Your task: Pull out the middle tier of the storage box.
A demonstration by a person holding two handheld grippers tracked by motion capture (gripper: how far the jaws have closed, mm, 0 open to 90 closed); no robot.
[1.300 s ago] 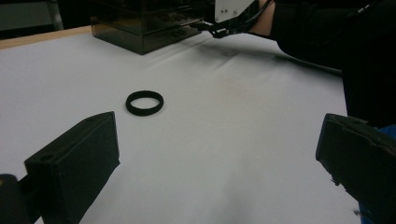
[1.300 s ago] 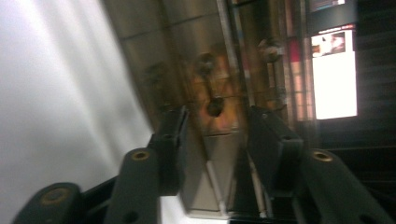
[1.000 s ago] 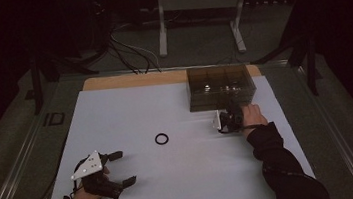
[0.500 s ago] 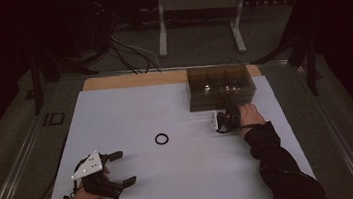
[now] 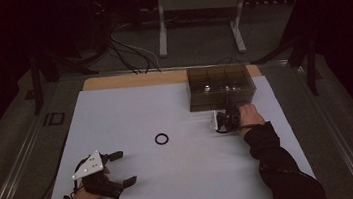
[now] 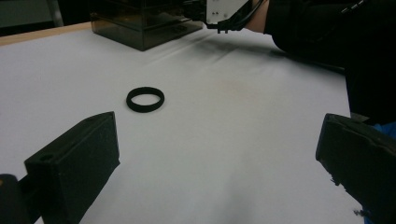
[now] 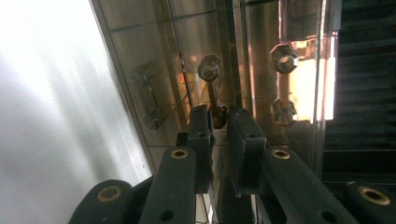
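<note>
The right gripper (image 7: pixel 218 119) has its jaws just closing on a bolt (image 7: pixel 212 88) in the box (image 5: pixel 220 85); the left gripper (image 5: pixel 124 169) rests released.

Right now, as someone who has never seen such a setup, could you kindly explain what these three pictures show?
A person at a white table holds a two-jaw gripper in each hand. One camera looks down from above; the other two ride on the grippers, looking along their black jaws. The left gripper rests open near the table's front, facing a black ring lying on the surface. The right gripper is at a dark clear box with compartments; its jaws have just been closing around the lower end of a bolt inside, though whether they press on it is unclear.
</note>
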